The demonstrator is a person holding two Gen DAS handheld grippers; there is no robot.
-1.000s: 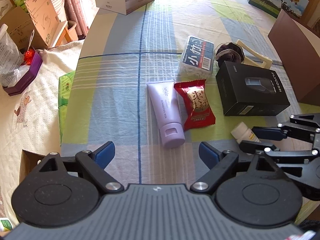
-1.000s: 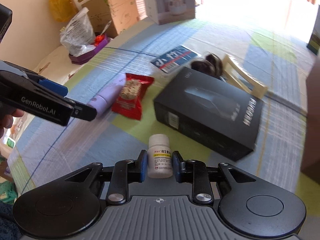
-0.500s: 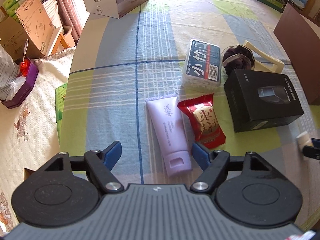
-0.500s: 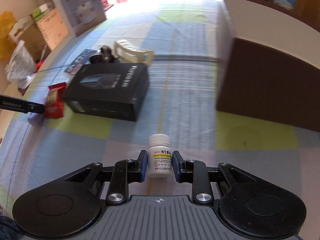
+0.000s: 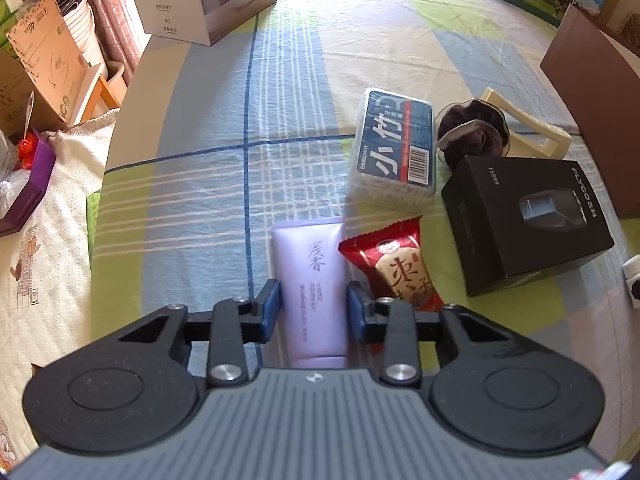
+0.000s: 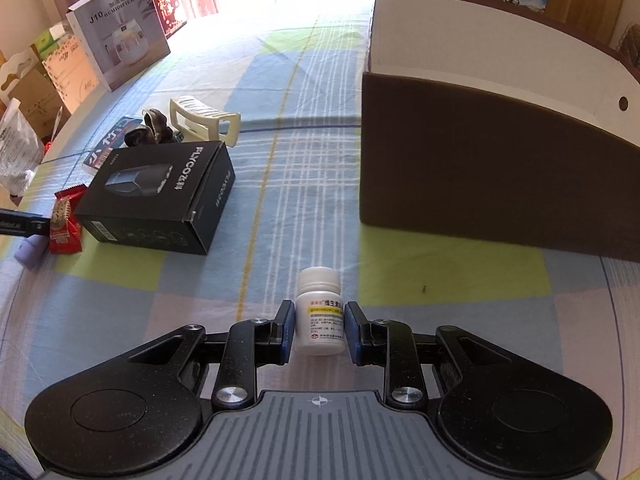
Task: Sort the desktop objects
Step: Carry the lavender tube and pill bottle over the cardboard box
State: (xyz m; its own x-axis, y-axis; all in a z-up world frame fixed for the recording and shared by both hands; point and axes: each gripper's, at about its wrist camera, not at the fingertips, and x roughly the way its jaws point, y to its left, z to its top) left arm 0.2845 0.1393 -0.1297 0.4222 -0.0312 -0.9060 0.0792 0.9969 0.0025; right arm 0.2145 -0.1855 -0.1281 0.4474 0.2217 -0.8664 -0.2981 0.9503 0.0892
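My left gripper (image 5: 314,312) is shut on a lilac tube (image 5: 310,276) that lies on the checked tablecloth; its blue pads (image 5: 271,308) press the tube's sides. A red snack packet (image 5: 396,268) lies just right of it. My right gripper (image 6: 319,332) is shut on a small white pill bottle (image 6: 320,312), held upright above the cloth. A brown open box (image 6: 488,168) stands ahead to the right of it. The left gripper's finger shows at the left edge of the right wrist view (image 6: 20,226).
A black shaver box (image 5: 524,216), a cotton swab box (image 5: 394,148), a dark scrunchie (image 5: 472,132) and a cream hair clip (image 5: 532,132) lie beyond the tube. A humidifier box (image 6: 116,32) stands far left. The table's left edge (image 5: 116,128) borders cluttered cartons.
My left gripper moved forward and closed on the lilac tube. My right gripper carried the pill bottle right, away from the black box, towards the brown box.
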